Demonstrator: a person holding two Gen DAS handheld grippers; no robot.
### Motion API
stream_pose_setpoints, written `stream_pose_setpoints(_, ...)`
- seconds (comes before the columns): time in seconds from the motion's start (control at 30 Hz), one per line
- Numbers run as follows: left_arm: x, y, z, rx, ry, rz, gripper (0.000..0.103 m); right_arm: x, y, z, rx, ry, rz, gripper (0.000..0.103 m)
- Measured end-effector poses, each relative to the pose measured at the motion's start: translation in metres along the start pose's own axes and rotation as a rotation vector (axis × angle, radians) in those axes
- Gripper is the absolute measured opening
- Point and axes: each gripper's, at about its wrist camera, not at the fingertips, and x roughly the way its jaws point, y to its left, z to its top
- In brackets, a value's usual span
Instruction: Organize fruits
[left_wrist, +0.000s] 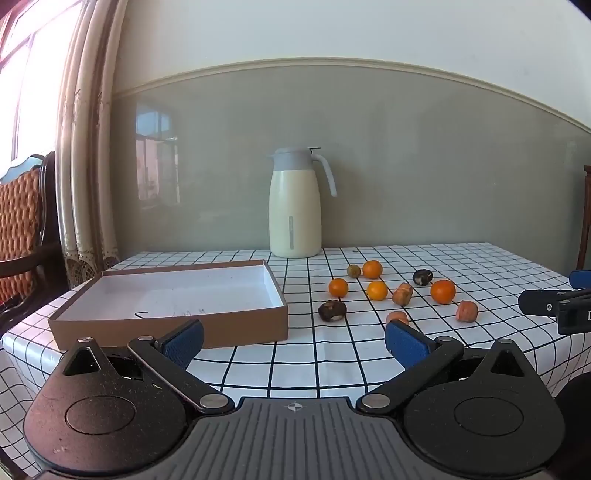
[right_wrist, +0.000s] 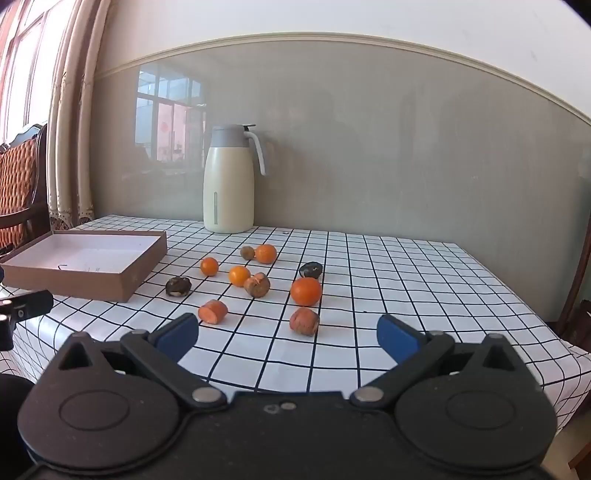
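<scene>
Several small fruits lie loose on the checked tablecloth: an orange one (left_wrist: 442, 291) (right_wrist: 306, 291), carrot-coloured stubs (right_wrist: 212, 311) (right_wrist: 304, 321), and a dark shrivelled one (left_wrist: 332, 310) (right_wrist: 178, 286). A shallow brown box (left_wrist: 236, 325) (right_wrist: 122, 284) with a white inside holds nothing and sits left of the fruit. My left gripper (left_wrist: 293, 339) hovers open near the table's front, between the box and the fruit. My right gripper (right_wrist: 288, 334) hangs open just short of the nearest stubs. Nothing is between either pair of blue pads.
A cream thermos jug (left_wrist: 294, 206) (right_wrist: 229, 181) stands at the back against the grey wall. A wooden chair (left_wrist: 22, 229) and curtains are off the table's left side. The table's right edge (right_wrist: 535, 295) drops away near another chair.
</scene>
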Motion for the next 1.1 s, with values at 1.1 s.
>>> stream_pose_setpoints(1.1, -0.0017, 0.0017, -0.0014, -0.009, -0.006, 0.005, 0.103, -0.0006, 0.0009, -0.0004, -0.003, -0.004, -0.008, 0.097)
